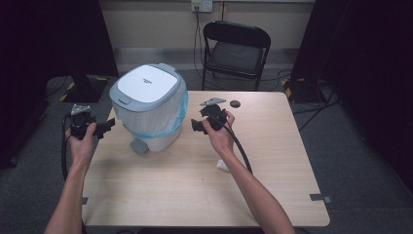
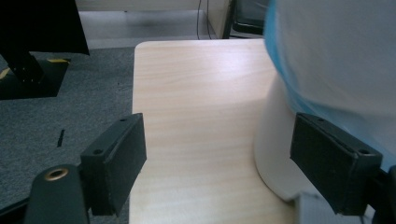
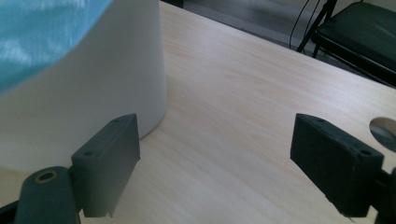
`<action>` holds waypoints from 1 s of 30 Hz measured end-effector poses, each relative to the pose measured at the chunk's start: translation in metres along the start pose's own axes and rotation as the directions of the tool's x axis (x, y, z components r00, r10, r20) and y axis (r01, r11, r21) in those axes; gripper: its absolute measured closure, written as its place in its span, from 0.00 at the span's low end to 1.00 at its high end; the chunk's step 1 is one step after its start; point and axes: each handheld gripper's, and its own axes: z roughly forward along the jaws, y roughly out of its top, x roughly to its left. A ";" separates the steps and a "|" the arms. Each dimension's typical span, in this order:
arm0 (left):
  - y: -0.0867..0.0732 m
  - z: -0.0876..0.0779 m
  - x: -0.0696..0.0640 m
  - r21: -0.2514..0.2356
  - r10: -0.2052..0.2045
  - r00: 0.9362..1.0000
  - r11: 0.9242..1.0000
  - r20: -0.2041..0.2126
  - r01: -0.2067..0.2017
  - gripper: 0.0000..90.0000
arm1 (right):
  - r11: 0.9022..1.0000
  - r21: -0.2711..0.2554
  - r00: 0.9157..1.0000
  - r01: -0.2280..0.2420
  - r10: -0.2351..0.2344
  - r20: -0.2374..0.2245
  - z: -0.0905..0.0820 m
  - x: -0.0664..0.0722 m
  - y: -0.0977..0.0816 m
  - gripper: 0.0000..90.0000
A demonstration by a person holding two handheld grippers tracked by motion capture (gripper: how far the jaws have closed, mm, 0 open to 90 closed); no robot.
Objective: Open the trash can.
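A person is holding two grippers on either side of a small white pedal bin (image 1: 148, 109) that is standing at the left end of the light wooden table (image 1: 195, 185). The bin is sitting upright with its grey-rimmed lid (image 1: 146, 84) shut, a blue-edged liner bag (image 1: 168, 119) spilling over its sides, and its grey foot pedal (image 1: 139, 146) pointing toward the person. The left gripper (image 1: 104, 127) is hovering just off the table's left edge, near the bin's side, with its jaws spread wide and holding nothing; in the left gripper view the bin's white wall (image 2: 275, 154) and the liner are sitting just beside the right-hand jaw, and I cannot tell whether they are touching. The right gripper (image 1: 197, 126) is hanging over the table on the bin's other side, jaws likewise released and empty, with the bin's base (image 3: 93, 98) looming close by the left-hand jaw in the right gripper view.

A crumpled white tissue (image 1: 222, 165) is lying on the table under the right forearm, and a small dark round object (image 1: 235, 103) is resting near the far edge.

Judging from this, the approach to the bin is in hand and no grasp is made yet. The next move is probably calling for one gripper to steady the body or press the pedal while the other is working the lid, taking care not to snag the loose liner
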 end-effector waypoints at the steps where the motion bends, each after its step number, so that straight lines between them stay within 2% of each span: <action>1: 0.004 0.004 0.002 0.013 -0.005 1.000 1.000 -0.010 0.006 0.20 | 1.000 -0.008 1.000 0.009 -0.009 0.005 0.005 0.002 0.005 0.17; 4: 0.007 0.008 0.000 0.006 0.003 1.000 1.000 -0.023 -0.003 0.21 | 1.000 0.004 0.999 0.015 -0.016 0.036 0.015 0.001 0.013 0.17; 5: 0.009 0.016 -0.001 0.029 0.011 1.000 1.000 0.001 -0.012 0.21 | 1.000 -0.008 0.999 0.003 -0.002 0.039 0.020 -0.001 0.015 0.18; 7: 0.010 0.023 -0.002 0.028 0.004 1.000 1.000 0.015 -0.005 0.21 | 1.000 -0.009 0.999 -0.024 0.024 0.048 0.026 -0.003 0.018 0.18; 8: 0.011 0.027 -0.002 0.024 0.001 1.000 1.000 0.006 -0.001 0.21 | 0.999 -0.012 0.998 -0.036 0.036 0.050 0.029 -0.004 0.020 0.18; 9: 0.012 0.031 -0.002 0.014 -0.003 1.000 1.000 0.016 0.003 0.21 | 0.999 -0.028 0.998 -0.038 0.040 0.056 0.032 -0.004 0.021 0.18; 12: 0.012 0.040 -0.002 -0.001 -0.008 1.000 1.000 -0.008 0.008 0.22 | 0.998 -0.040 0.997 -0.049 0.051 0.051 0.038 -0.001 0.021 0.18; 13: 0.012 0.053 -0.002 0.044 0.016 1.000 0.999 -0.013 -0.016 0.24 | 0.999 -0.033 0.997 -0.039 0.041 0.061 0.043 0.003 0.021 0.19; 14: 0.012 0.053 -0.002 0.044 0.016 1.000 0.999 -0.013 -0.016 0.25 | 0.999 -0.033 0.997 -0.039 0.041 0.061 0.043 0.003 0.021 0.19; 15: 0.012 0.057 -0.003 0.039 -0.001 1.000 0.999 0.027 0.000 0.25 | 0.999 -0.029 0.997 -0.044 0.045 0.061 0.046 0.004 0.021 0.19; 16: 0.013 0.058 -0.004 0.033 -0.005 0.999 0.999 0.046 0.003 0.25 | 0.998 -0.029 0.996 -0.054 0.056 0.067 0.050 0.006 0.022 0.20; 17: 0.013 0.058 -0.006 0.014 -0.002 0.998 1.000 0.060 0.001 0.31 | 0.997 -0.048 0.995 -0.067 0.071 0.074 0.053 0.007 0.023 0.21; 20: 0.014 0.058 -0.006 0.007 0.008 0.998 1.000 0.070 -0.009 0.31 | 0.996 -0.052 0.995 -0.074 0.077 0.057 0.056 0.009 0.023 0.24; 21: 0.015 0.055 -0.007 -0.004 0.027 0.995 1.000 0.093 -0.027 0.36 | 0.997 -0.060 0.995 -0.055 0.059 0.077 0.058 0.012 0.025 0.29; 22: 0.015 0.055 -0.007 -0.004 0.027 0.995 1.000 0.093 -0.027 0.45 | 0.997 -0.060 0.995 -0.055 0.059 0.077 0.058 0.012 0.025 0.29; 23: 0.016 0.052 -0.011 -0.011 0.044 0.991 0.999 0.124 -0.043 0.53 | 0.997 -0.059 0.996 -0.053 0.057 0.062 0.059 0.012 0.025 0.34; 24: 0.016 0.052 -0.011 -0.011 0.044 0.991 0.999 0.124 -0.043 0.54 | 0.997 -0.059 0.996 -0.053 0.057 0.062 0.059 0.012 0.025 0.34; 25: 0.016 0.050 -0.015 -0.036 0.076 0.991 0.997 0.114 -0.073 0.56 | 0.998 -0.051 0.998 -0.031 0.033 0.045 0.057 0.012 0.026 0.40; 26: 0.016 0.050 -0.015 -0.036 0.076 0.991 0.997 0.114 -0.073 0.61 | 0.998 -0.052 0.999 -0.027 0.029 0.037 0.057 0.011 0.026 0.42; 27: 0.015 0.047 -0.019 -0.047 0.069 0.985 0.997 0.157 -0.063 0.65 | 0.998 -0.056 0.999 -0.042 0.043 0.028 0.057 0.010 0.025 0.45; 28: 0.012 0.044 -0.023 -0.051 0.069 0.976 0.997 0.206 -0.060 0.65 | 0.997 -0.058 0.998 -0.051 0.053 0.019 0.057 0.009 0.024 0.48; 29: 0.012 0.044 -0.023 -0.051 0.069 0.976 0.997 0.206 -0.060 0.65 | 0.997 -0.058 0.998 -0.051 0.053 0.019 0.057 0.009 0.024 0.48; 30: 0.011 0.042 -0.025 -0.049 0.081 0.972 0.996 0.222 -0.071 0.65 | 0.997 -0.064 0.998 -0.054 0.055 0.017 0.056 0.006 0.023 0.53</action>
